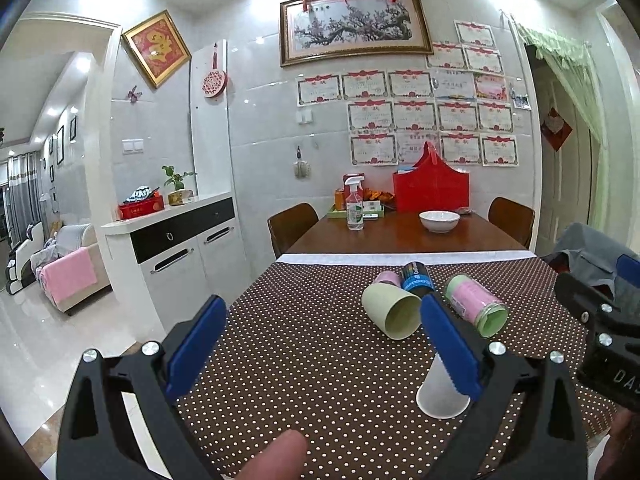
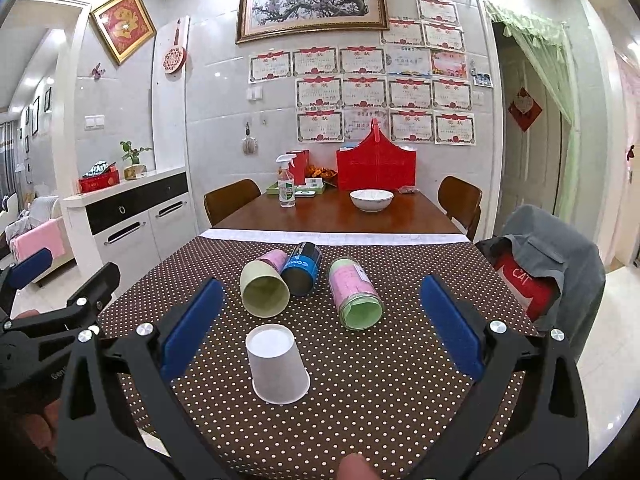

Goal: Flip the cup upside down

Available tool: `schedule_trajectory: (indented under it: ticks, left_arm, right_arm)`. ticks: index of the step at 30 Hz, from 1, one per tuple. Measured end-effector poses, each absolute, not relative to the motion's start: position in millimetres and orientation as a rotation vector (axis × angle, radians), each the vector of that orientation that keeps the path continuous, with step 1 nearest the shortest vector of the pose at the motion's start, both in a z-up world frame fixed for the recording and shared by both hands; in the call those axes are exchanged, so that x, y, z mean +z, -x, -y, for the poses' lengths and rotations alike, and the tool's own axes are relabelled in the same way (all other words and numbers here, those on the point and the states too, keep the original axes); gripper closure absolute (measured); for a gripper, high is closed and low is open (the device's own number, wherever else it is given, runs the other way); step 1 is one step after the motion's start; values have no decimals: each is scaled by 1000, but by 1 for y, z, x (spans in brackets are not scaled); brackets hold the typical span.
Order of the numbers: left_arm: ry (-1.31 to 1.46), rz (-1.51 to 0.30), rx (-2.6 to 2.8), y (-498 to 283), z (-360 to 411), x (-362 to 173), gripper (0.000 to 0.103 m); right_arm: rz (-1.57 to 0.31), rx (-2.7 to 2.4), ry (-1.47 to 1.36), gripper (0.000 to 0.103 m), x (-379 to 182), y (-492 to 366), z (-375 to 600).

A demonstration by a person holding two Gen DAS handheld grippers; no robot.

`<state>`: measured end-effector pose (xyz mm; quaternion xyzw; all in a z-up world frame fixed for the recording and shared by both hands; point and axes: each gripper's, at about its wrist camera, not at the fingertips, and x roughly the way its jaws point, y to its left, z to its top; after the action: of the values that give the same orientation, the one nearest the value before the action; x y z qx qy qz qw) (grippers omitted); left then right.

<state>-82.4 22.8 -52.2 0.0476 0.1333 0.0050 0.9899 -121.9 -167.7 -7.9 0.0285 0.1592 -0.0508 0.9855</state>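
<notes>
A brown cloth dotted white covers the near end of the bench, whose far end is bare red-brown wood, with a white strip where the two meet. On the cloth the upturned paper cup is plain white. Behind the cup lie a pale green cup, a pink one, a black-and-blue can and a pink-labelled jar with a green lid. Both the right tongs and the left tongs have black arms with blue pads.
</notes>
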Motion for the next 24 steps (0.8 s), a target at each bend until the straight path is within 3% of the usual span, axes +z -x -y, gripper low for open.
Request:
schedule_trajectory:
  ticks: [24]
  left_arm:
    - [-98, -278, 17, 93, -28, -47, 7]
  right_arm:
    - [-321, -109, -34, 6, -9, 126, 158]
